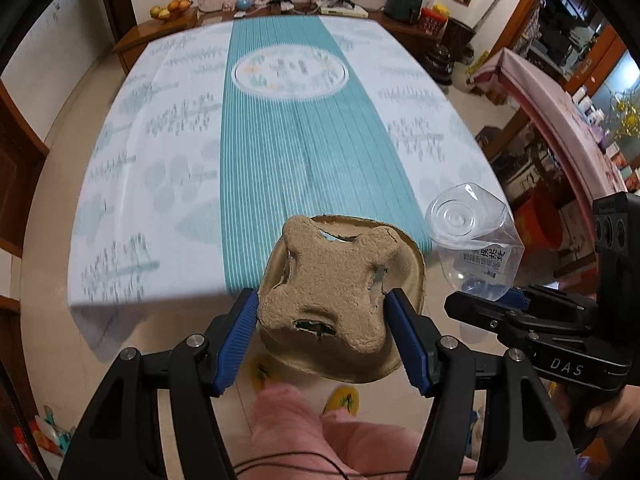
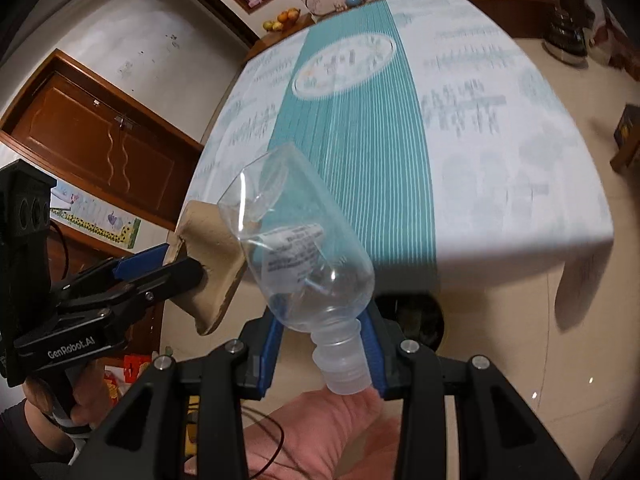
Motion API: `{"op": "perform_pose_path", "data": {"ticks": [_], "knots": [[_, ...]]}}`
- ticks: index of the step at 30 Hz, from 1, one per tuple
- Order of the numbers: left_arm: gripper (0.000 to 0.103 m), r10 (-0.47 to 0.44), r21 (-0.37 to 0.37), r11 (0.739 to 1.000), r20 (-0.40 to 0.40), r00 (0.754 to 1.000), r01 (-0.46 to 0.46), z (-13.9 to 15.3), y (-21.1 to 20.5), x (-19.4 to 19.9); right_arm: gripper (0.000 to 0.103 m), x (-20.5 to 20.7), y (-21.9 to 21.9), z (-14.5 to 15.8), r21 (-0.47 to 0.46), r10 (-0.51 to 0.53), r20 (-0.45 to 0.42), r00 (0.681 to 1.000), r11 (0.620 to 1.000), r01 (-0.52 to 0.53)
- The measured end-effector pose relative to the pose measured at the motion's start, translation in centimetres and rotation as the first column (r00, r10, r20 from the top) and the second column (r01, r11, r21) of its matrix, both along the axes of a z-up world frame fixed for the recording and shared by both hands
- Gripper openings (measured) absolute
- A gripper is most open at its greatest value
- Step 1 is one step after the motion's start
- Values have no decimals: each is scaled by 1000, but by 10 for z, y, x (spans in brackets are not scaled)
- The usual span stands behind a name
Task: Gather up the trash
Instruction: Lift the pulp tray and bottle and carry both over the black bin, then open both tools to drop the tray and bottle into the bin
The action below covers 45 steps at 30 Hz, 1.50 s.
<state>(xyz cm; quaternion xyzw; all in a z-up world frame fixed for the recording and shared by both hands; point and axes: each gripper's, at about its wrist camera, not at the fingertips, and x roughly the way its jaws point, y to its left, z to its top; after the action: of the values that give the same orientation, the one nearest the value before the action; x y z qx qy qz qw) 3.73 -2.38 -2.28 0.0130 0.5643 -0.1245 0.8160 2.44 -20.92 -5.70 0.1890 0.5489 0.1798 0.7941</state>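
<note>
Nearest the lens, the left gripper (image 1: pixel 322 320) fingers (image 1: pixel 404 340) are clamping a brown pulp cup carrier (image 1: pixel 332 292) at its sides. At three o'clock, the right gripper (image 2: pixel 324 344) is pinching a clear plastic bottle (image 2: pixel 296 248) near its shoulder — long axis running away from the fingers, neck pointing back. Both pieces are hanging off the near edge of the worktop (image 1: pixel 160 152). No trash bin is showing — the drop point is staying hidden.

A large table (image 1: pixel 168 128) draped in a white cloth with a teal striped runner (image 1: pixel 304 152) fills a room with glossy beige floor tiles (image 2: pixel 560 340). A wooden sideboard (image 1: pixel 160 32) carries a fruit bowl (image 1: pixel 171 9); a brown panelled door (image 2: pixel 100 152) stands nearby.
</note>
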Motion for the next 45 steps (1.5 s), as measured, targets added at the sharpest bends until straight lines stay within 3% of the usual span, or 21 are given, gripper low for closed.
{"op": "perform_pose_path", "data": {"ticks": [5,9,18,25,27,28,33,39,45], "knots": [[64,-16,8,1000,-37,999,16,-27,5,-25,37,-31,7,-34,7,-28,-76,997,1000,29],[64,-22,11,1000,-84,996,23,-69,9,-35,37,-43,17,-78,-14,-46,-149,988,999,44],[64,-1,35,999,-153,988,7,-204,12,-23,37,-35,27,-213,-47,-147,-298,943,989,140],[65,36,1,999,-141,989,-36,-275,15,-4,39,-9,30,-296,-36,-209,-334,919,977,209],[68,34,6,999,-141,989,-34,-289,15,-3,46,-2,29,-316,-42,-221,-334,916,975,220],[74,30,23,999,-147,989,-27,-297,13,-3,56,-1,29,-326,-59,-232,-335,913,973,225],[88,38,66,997,-146,989,-28,-321,10,-9,59,6,28,-351,-118,-263,-327,908,964,237],[89,64,84,995,-139,988,-53,-324,13,-14,59,2,32,-354,-140,-258,-300,918,964,226],[89,101,82,993,-144,984,-89,-315,26,-10,59,-4,35,-335,-162,-275,-251,928,957,240]]}}
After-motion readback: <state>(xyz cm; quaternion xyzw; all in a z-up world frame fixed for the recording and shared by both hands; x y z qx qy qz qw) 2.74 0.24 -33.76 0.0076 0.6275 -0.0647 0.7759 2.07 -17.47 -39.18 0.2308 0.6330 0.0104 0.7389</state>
